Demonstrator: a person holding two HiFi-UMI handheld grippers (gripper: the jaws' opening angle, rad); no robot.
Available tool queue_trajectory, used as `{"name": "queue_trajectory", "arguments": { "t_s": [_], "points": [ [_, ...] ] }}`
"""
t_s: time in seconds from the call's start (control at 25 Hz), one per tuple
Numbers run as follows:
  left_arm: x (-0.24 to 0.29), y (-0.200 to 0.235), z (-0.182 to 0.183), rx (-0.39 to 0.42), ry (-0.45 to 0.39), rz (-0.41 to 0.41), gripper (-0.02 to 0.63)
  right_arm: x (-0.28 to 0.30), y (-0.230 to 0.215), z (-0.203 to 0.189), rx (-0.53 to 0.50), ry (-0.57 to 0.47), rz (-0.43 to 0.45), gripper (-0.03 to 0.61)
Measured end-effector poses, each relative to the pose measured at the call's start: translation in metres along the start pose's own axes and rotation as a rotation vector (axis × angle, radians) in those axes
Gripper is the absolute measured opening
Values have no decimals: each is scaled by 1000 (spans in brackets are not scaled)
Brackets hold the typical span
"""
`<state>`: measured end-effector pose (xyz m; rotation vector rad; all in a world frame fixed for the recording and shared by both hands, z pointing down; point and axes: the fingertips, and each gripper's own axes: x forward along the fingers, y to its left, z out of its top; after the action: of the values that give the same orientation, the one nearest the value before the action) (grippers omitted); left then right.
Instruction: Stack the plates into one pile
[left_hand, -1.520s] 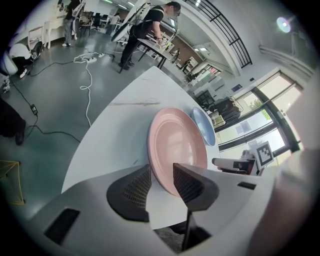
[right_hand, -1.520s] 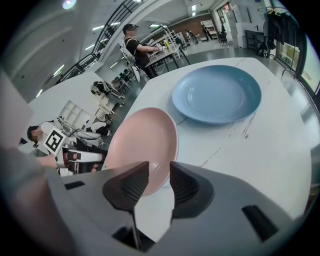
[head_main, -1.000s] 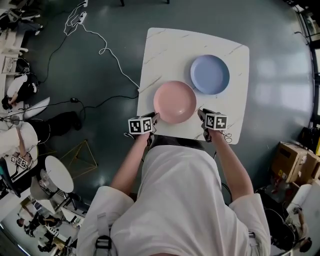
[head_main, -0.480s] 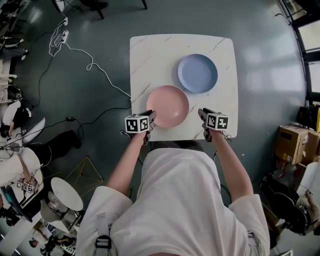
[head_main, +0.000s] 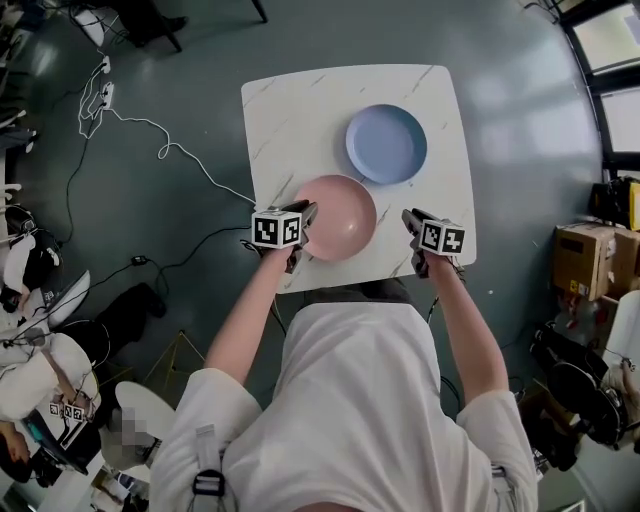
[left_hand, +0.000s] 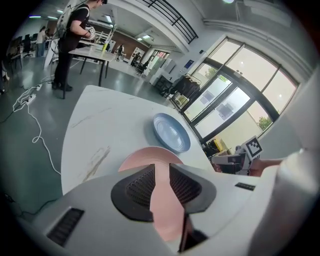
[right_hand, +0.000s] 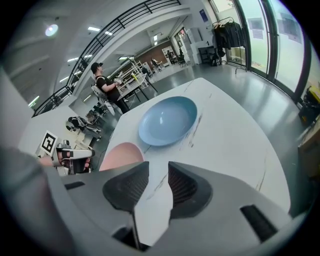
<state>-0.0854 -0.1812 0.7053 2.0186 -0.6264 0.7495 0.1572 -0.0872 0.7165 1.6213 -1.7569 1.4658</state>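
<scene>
**Where there's actually room on this table**

The far-left part of the white table (head_main: 290, 110) is bare, so that's the easy lane in. The blue plate (head_main: 386, 143) sits far right, with only a thin strip of tabletop beside it. The pink plate (head_main: 340, 215) fills the near middle, just beside the blue one, so no slipping between them. The left gripper (head_main: 306, 222) blocks the pink plate's near-left rim, and its jaws have just been closing with that rim between them. The right gripper (head_main: 409, 224) hangs over the near-right corner, jaws apart over bare top. A cable (head_main: 170, 150) trails across the floor on the left.
</scene>
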Motion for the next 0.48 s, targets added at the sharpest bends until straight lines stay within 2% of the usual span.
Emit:
{"name": "queue_trajectory", "arguments": {
  "t_s": [0.28, 0.48],
  "points": [
    [24, -18, 38, 73, 23, -43, 97, -5, -15, 18, 46, -54, -23, 123],
    [43, -31, 58, 86, 28, -81, 97, -4, -25, 30, 53, -60, -28, 123]
  ]
}}
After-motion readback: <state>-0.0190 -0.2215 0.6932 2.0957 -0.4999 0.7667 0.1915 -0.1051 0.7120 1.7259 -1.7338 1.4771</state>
